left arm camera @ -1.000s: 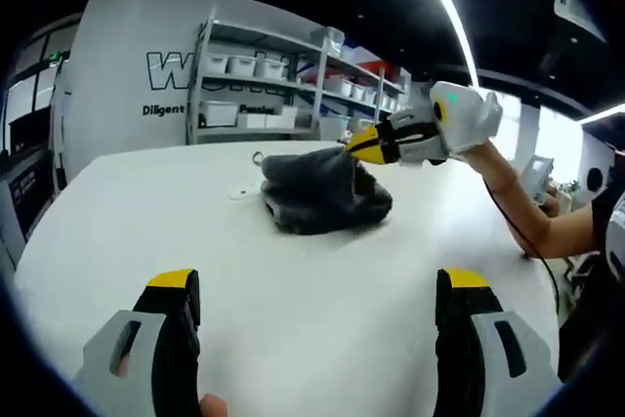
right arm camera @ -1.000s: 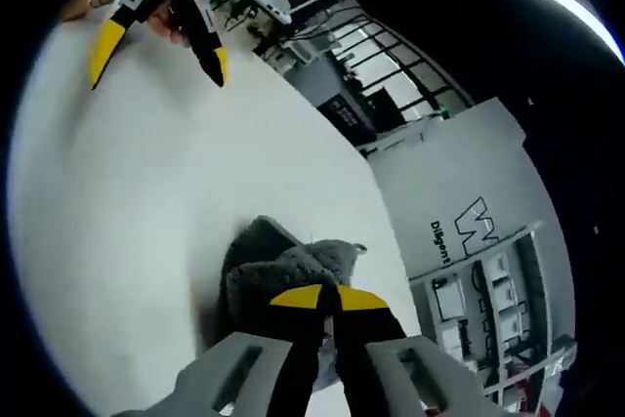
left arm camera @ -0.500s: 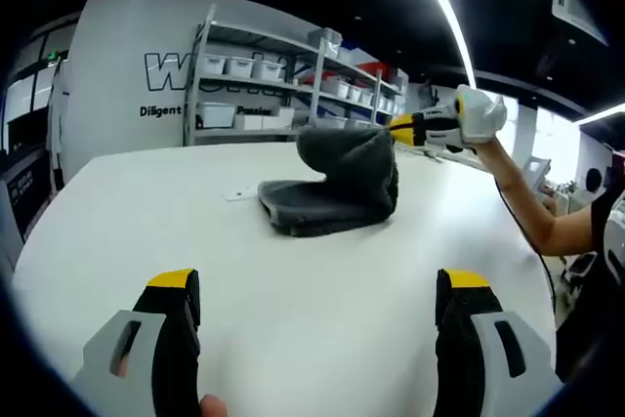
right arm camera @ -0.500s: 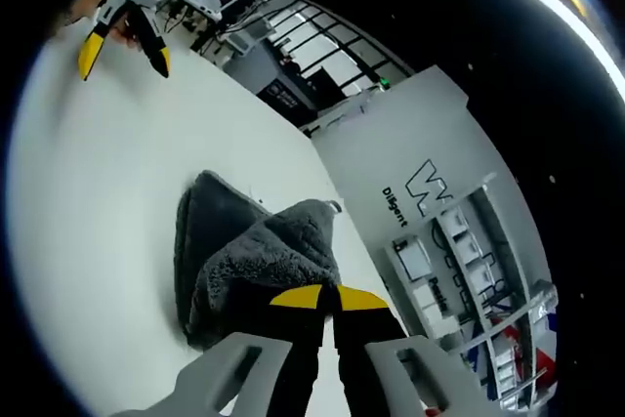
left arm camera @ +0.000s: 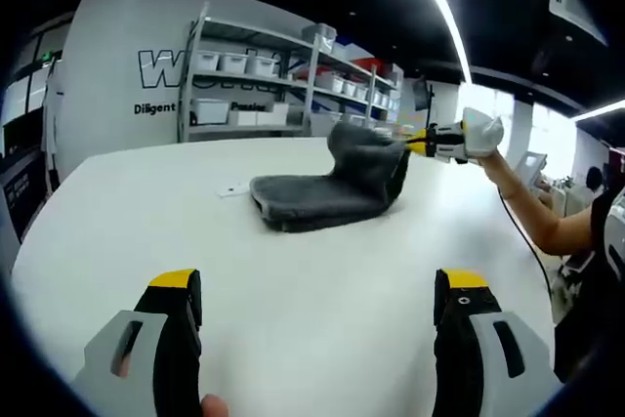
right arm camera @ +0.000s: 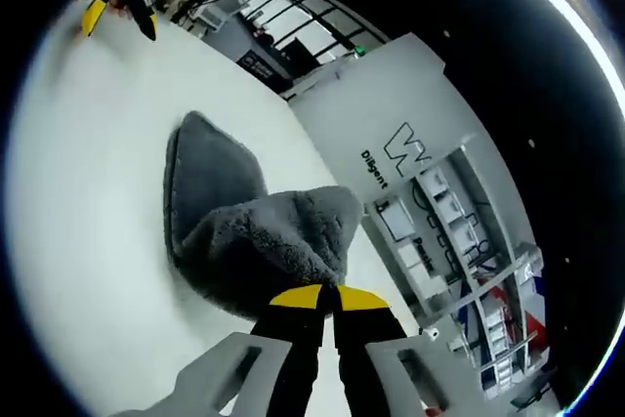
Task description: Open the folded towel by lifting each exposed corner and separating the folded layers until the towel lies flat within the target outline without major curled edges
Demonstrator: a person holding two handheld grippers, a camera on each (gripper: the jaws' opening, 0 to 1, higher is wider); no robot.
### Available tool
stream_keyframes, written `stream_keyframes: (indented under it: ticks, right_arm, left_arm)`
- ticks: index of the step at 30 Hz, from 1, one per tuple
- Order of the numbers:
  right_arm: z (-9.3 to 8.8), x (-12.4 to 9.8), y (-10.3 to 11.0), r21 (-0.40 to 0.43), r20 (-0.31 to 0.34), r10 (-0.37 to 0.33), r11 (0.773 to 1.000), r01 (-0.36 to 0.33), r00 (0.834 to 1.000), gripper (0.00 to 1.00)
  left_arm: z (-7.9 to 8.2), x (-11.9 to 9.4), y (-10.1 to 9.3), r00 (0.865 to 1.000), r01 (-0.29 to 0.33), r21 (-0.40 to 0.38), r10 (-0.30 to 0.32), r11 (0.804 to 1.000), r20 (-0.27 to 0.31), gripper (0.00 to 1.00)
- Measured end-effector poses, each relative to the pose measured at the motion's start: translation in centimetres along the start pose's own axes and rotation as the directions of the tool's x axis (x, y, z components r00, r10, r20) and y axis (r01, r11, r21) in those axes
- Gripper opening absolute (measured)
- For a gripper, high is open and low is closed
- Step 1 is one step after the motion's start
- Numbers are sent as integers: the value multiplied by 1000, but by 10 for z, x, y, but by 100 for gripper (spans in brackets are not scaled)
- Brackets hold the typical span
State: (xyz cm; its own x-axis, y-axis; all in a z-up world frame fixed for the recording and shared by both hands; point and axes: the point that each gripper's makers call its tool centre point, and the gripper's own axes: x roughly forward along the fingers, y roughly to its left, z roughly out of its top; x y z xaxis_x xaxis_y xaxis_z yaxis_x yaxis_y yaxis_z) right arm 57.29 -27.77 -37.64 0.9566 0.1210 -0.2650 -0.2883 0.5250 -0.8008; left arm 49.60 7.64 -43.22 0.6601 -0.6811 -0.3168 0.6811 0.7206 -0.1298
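A dark grey fluffy towel (left arm camera: 327, 189) lies partly folded on the white round table (left arm camera: 293, 280). My right gripper (left arm camera: 418, 143) is shut on one corner of the towel and holds that flap raised to the right. In the right gripper view the lifted flap (right arm camera: 278, 241) drapes from my shut right gripper (right arm camera: 327, 296), with the lower layer (right arm camera: 210, 178) flat on the table behind it. My left gripper (left arm camera: 312, 285) stands open near the table's front edge, well short of the towel, nothing between its fingers. That left gripper (right arm camera: 121, 4) appears far off in the right gripper view.
A small white tag (left arm camera: 231, 188) lies on the table left of the towel. Behind the table stand shelves with white bins (left arm camera: 254, 85) and a wall with lettering (left arm camera: 166, 70). A person's arm (left arm camera: 527, 207) reaches in from the right.
My right gripper has pulled the towel corner up and farther right, peeling the top layer off the lower one. The left gripper has stayed in place.
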Motion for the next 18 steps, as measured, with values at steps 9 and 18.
stream_keyframes:
  ticks: [9,18]
  right_arm:
    - [-70,-6,8,83,-131,35,996,-24,991,0]
    - [-128,-7,46,223,-245,195,965,-141,950,0]
  left_arm:
    - [-1,1,0,1000,7,-10,-7,1000,-1,98]
    - [-5,2,5,1000,0,-11,0,1000,-20,98]
